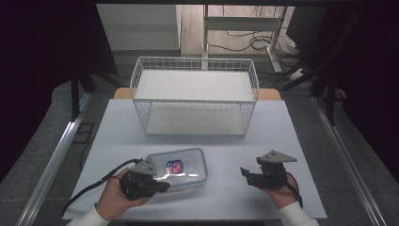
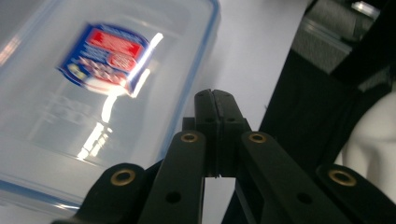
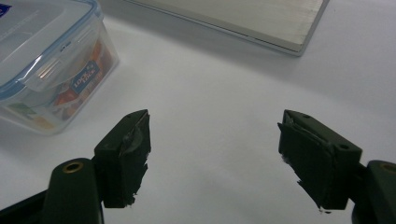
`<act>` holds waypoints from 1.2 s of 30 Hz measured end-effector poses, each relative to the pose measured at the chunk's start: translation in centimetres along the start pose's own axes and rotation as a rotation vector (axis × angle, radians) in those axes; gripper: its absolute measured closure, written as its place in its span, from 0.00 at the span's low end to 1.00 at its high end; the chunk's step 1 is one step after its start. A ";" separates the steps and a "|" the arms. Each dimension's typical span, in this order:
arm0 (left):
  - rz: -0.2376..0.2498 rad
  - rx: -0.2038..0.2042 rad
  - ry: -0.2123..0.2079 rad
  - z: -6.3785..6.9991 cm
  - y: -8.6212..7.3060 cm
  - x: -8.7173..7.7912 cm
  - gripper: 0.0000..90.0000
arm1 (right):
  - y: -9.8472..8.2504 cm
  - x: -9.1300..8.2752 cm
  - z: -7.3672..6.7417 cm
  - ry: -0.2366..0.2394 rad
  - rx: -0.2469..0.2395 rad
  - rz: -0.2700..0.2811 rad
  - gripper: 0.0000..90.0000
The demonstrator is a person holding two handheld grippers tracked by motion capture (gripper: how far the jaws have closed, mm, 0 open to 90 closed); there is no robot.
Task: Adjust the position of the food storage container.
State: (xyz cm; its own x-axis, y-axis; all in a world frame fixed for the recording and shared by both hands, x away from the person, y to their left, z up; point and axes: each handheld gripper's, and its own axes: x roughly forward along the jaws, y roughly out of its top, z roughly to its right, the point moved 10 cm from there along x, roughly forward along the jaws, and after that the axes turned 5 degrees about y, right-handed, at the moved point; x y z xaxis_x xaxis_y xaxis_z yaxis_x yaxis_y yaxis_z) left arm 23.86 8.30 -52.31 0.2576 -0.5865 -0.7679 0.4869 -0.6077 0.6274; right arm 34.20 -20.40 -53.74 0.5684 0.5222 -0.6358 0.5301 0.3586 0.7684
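Note:
A clear plastic container (image 1: 181, 167) with a blue-rimmed lid and a red-and-blue label lies flat on the white table, left of centre near the front. My left gripper (image 1: 161, 187) hovers at the container's near edge with its tips over the lid. In the left gripper view its jaws (image 2: 215, 95) are pressed together with nothing between them, beside the lid (image 2: 93, 93). My right gripper (image 1: 244, 173) is held off to the container's right, apart from it. Its jaws (image 3: 215, 149) stand wide open and empty above bare table, with the container (image 3: 42, 60) at the upper left.
A white wire basket (image 1: 195, 94) with a pale floor stands at the back middle of the table (image 1: 282, 141). Its pale base edge (image 3: 261, 18) runs across the top of the right gripper view. Metal rails run along both sides of the table.

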 end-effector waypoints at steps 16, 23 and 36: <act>-0.158 0.012 0.047 -0.7 -3.2 3.3 1.00 | -0.3 0.1 0.1 -0.024 -0.006 -0.019 0.27; -0.149 -0.005 0.059 -1.3 -3.0 3.6 1.00 | -0.4 0.2 0.3 -0.030 -0.005 -0.023 0.27; -0.148 -0.012 0.074 -2.6 -2.6 3.7 1.00 | -0.5 0.3 0.2 -0.041 -0.016 -0.039 0.27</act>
State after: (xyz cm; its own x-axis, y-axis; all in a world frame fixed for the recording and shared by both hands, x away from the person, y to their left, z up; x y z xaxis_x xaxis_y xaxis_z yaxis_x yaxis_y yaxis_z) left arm 25.71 9.13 -57.10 0.2427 -0.4498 -0.8595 0.5335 -0.6781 0.5055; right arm 34.25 -20.58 -54.39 0.5729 0.4757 -0.6675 0.5427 0.3901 0.7438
